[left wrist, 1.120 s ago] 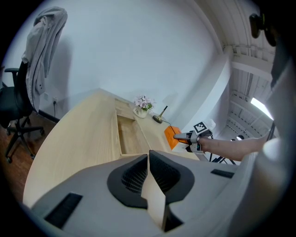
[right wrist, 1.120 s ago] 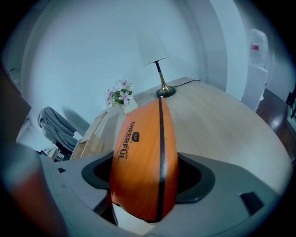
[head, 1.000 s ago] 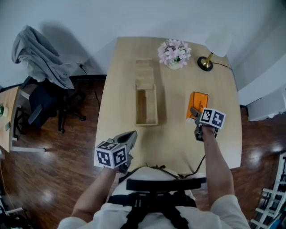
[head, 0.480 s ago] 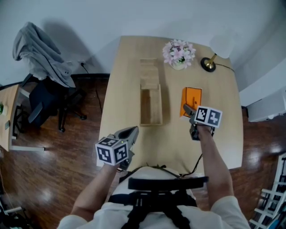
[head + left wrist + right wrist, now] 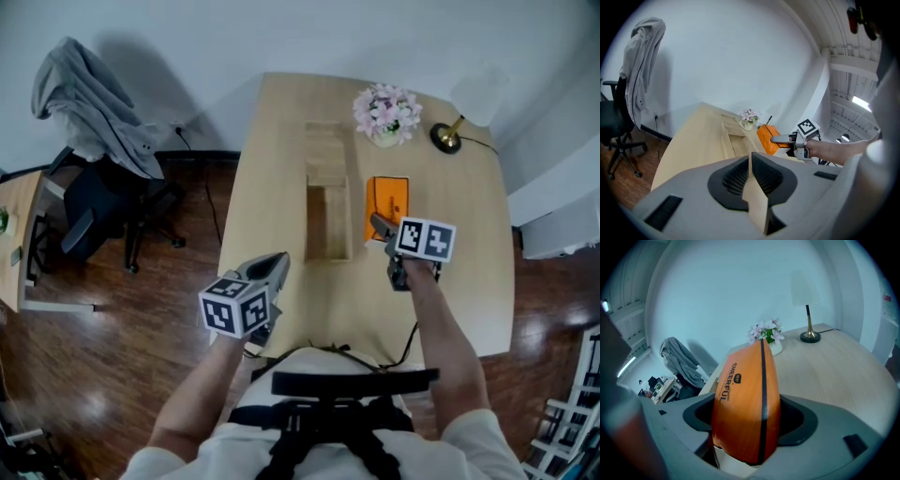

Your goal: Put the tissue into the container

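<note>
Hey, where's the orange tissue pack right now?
In the head view, the orange tissue pack is clamped in the right gripper, just right of the wooden container and nearer the person than the flowers.

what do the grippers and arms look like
The left gripper and right gripper: grey shells, black ribbed pads, each with a white cube of black square markers. Thin black cable by the right forearm. Short white sleeves.

Open container mouth, approach prob. free
</note>
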Motion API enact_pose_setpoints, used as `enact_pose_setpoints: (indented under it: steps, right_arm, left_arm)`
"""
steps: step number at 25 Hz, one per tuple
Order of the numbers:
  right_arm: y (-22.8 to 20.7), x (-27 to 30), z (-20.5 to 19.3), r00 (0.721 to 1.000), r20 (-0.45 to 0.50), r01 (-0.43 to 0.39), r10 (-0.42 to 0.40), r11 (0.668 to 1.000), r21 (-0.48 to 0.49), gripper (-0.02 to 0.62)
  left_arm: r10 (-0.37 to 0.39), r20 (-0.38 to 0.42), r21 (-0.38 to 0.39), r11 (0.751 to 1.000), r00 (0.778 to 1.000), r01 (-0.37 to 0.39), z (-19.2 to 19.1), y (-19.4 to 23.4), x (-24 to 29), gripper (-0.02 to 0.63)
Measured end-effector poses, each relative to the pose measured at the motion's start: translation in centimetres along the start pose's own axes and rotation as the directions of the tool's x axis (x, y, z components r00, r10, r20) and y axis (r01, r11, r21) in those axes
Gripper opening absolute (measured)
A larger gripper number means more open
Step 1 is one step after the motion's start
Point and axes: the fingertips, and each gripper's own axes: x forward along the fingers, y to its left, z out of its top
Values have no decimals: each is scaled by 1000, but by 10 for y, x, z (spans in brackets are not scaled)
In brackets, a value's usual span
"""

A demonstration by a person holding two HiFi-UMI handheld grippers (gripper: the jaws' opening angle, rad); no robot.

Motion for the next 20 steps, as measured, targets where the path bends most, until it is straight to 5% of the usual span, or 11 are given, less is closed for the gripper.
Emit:
enact_pose_setpoints:
  steps: [20]
  right_arm:
    - [123,39,-23,986,-60,-160,158,986,-38,371]
  left_arm:
    - [-3,-16,-39,999,1000,3,-13,22,-14,5]
